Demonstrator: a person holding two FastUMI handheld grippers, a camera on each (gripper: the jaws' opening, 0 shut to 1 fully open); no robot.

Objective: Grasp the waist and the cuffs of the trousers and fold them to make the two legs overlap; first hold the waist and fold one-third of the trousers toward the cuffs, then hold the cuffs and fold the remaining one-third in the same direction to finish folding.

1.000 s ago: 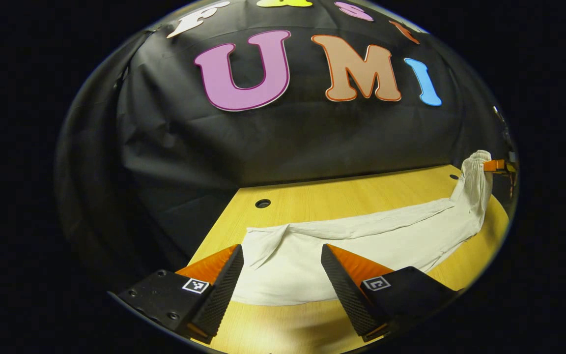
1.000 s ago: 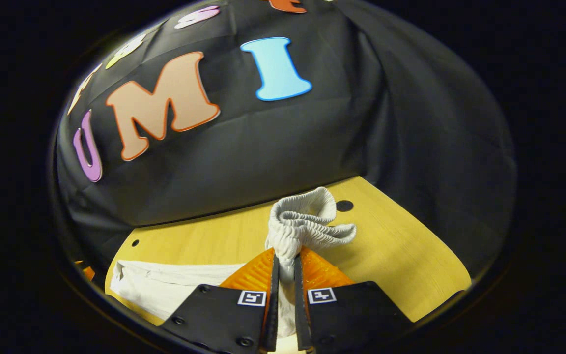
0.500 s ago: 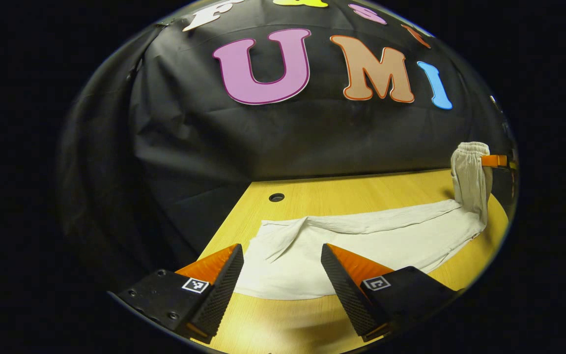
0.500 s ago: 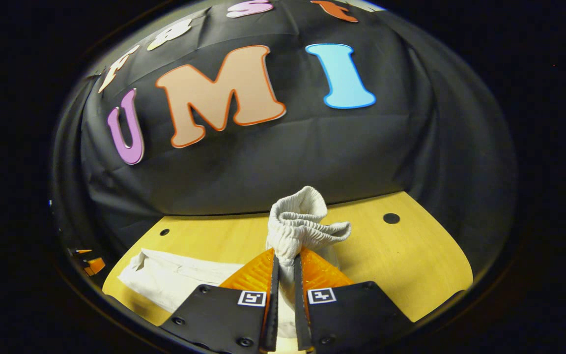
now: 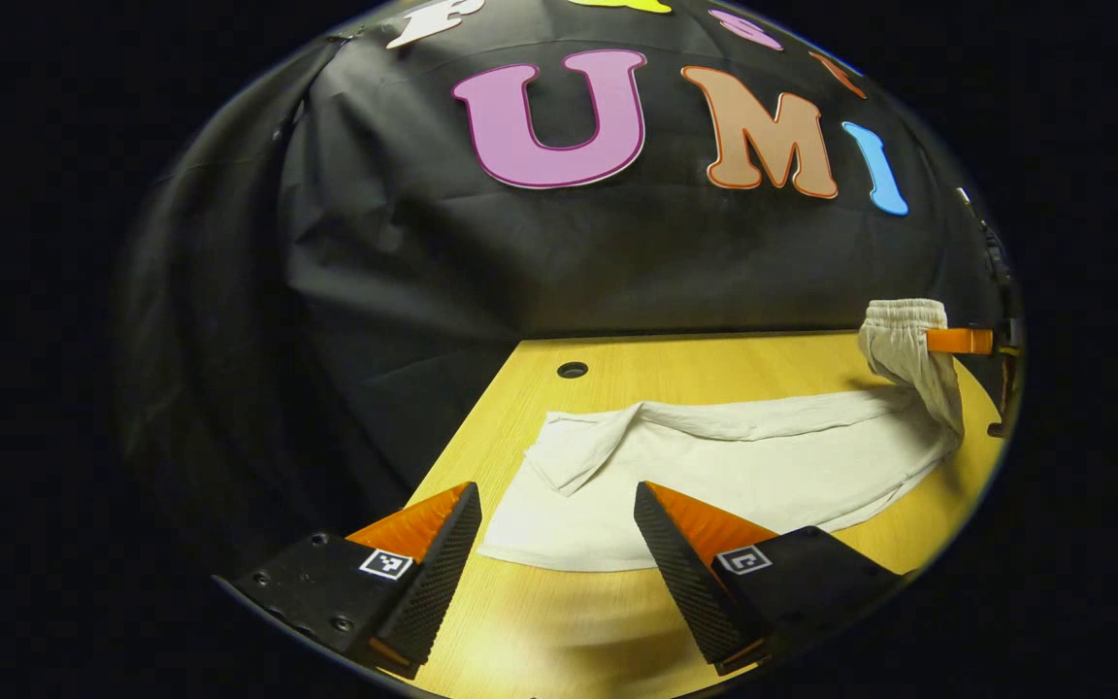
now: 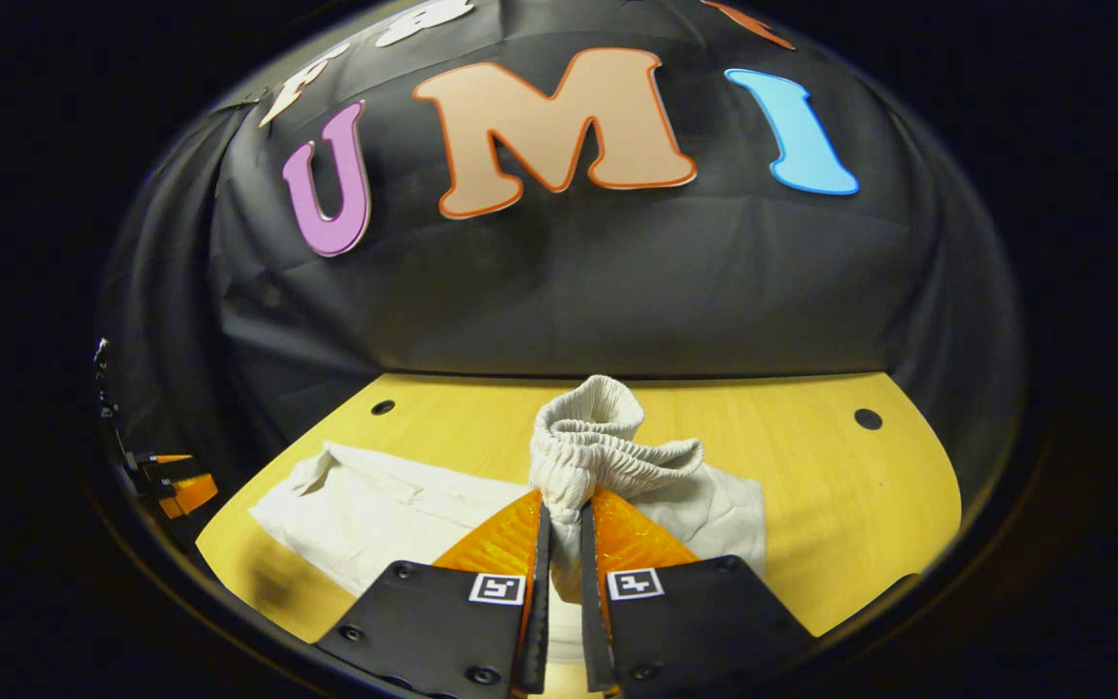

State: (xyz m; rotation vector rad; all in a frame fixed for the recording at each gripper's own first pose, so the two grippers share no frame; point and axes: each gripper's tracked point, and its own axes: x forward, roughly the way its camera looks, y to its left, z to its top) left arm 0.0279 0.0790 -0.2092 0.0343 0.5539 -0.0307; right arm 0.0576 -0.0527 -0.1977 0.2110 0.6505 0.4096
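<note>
White trousers [image 5: 734,476] lie stretched across the yellow wooden table [image 5: 714,374], legs overlapped, cuffs near my left gripper. My left gripper [image 5: 556,524] stands open just in front of the cuff end, nothing between its fingers. My right gripper [image 6: 561,544] is shut on the gathered elastic waist [image 6: 598,442], held a little above the table. In the left gripper view the waist [image 5: 899,335] hangs lifted at the far right, pinched by the right gripper's fingers [image 5: 957,341]. The left gripper [image 6: 176,481] shows at the far left of the right gripper view.
The black cloth wall closes the back of the table. Small round holes [image 5: 572,370] [image 6: 868,418] sit in the tabletop near the back corners. Bare wood lies behind the trousers [image 6: 763,427] and in front of the cuffs.
The right gripper has carried the lifted waist inward over the trousers and lowered it slightly. The left gripper has drawn back a little from the cuffs, still open.
</note>
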